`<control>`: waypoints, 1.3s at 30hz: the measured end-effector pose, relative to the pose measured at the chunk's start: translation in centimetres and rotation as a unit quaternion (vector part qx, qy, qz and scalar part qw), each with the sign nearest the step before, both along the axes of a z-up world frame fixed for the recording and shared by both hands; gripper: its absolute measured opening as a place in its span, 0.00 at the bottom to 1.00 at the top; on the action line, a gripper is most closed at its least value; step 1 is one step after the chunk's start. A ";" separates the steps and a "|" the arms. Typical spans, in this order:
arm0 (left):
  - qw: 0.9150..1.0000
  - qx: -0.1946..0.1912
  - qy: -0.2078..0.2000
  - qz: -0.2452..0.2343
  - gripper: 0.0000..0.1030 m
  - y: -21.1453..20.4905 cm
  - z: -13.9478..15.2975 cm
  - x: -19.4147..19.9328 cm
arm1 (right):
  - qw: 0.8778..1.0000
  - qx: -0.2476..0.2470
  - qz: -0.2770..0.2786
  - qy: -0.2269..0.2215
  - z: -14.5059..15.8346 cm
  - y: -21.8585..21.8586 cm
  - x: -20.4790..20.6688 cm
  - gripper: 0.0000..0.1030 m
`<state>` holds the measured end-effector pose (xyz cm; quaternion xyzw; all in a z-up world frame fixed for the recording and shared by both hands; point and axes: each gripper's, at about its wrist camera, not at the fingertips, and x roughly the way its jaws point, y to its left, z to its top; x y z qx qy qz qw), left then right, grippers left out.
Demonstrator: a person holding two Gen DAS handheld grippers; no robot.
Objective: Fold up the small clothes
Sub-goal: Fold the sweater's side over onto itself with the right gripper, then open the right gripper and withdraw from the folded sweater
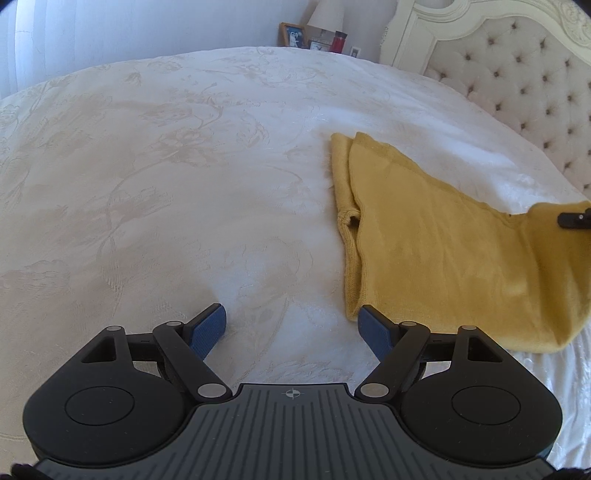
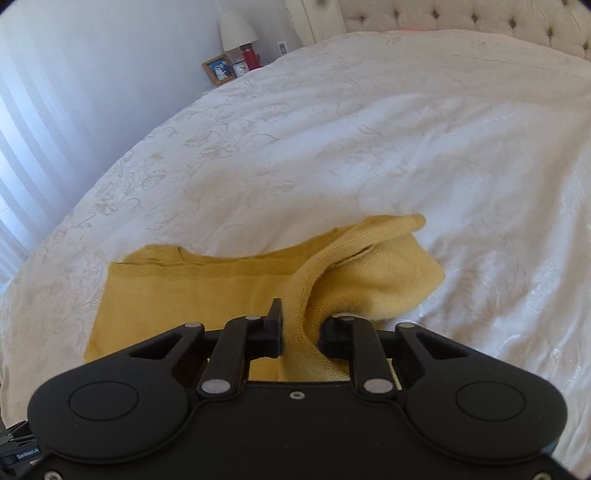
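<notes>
**Yellow knit garment pinched at one end on the bed**

The right gripper [image 2: 301,332] is clamping its jaws on a bunched ribbed edge of the yellow garment [image 2: 192,291], and that edge is rising off the bedspread [image 2: 332,147] in a raised fold. The left gripper [image 1: 291,325] is hovering low over the bedspread [image 1: 166,166] with its jaws spread wide and nothing between them; its right blue pad [image 1: 373,325] is sitting just beside the near corner of the yellow garment [image 1: 443,251]. Beyond the grippers, most of the garment is lying flat on the bed, one edge doubled over. Farther back, a picture frame [image 2: 218,70], a red bottle [image 2: 250,58] and a lamp [image 2: 238,27] are standing beside the bed, and a tufted headboard [image 1: 524,74] is rising at its far end.
</notes>
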<state>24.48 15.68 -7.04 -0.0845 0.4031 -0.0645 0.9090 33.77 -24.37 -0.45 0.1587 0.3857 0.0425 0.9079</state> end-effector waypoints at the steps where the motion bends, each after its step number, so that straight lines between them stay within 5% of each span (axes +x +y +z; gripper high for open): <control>1: 1.000 -0.004 0.001 0.002 0.76 0.2 0.1 0.0 | 1.000 -0.002 0.013 -0.002 0.7 1.3 0.5 0.25; 6: 1.000 -0.019 0.002 0.014 0.76 1.5 0.5 -0.1 | 0.997 -0.008 0.076 -0.006 2.1 9.0 3.5 0.25; 17: 0.999 -0.033 0.000 0.030 0.76 2.9 0.8 -0.4 | 0.988 -0.072 0.127 0.052 -3.6 20.5 6.1 0.25; 23: 0.999 -0.034 -0.002 0.029 0.76 2.9 0.7 -0.4 | 0.986 -0.031 0.161 0.039 -2.9 20.9 5.7 0.39; 28: 0.999 -0.033 -0.003 0.027 0.76 2.8 0.7 -0.6 | 0.978 0.045 0.203 -0.010 -0.3 20.1 4.4 0.39; 33: 0.999 -0.035 -0.004 0.026 0.76 2.9 0.6 -0.6 | 0.983 0.031 0.181 -0.031 0.9 18.2 3.8 0.39; 39: 0.999 -0.043 -0.011 0.024 0.76 2.8 0.7 -0.8 | 0.986 -0.005 0.169 -0.002 -2.1 17.2 2.4 0.39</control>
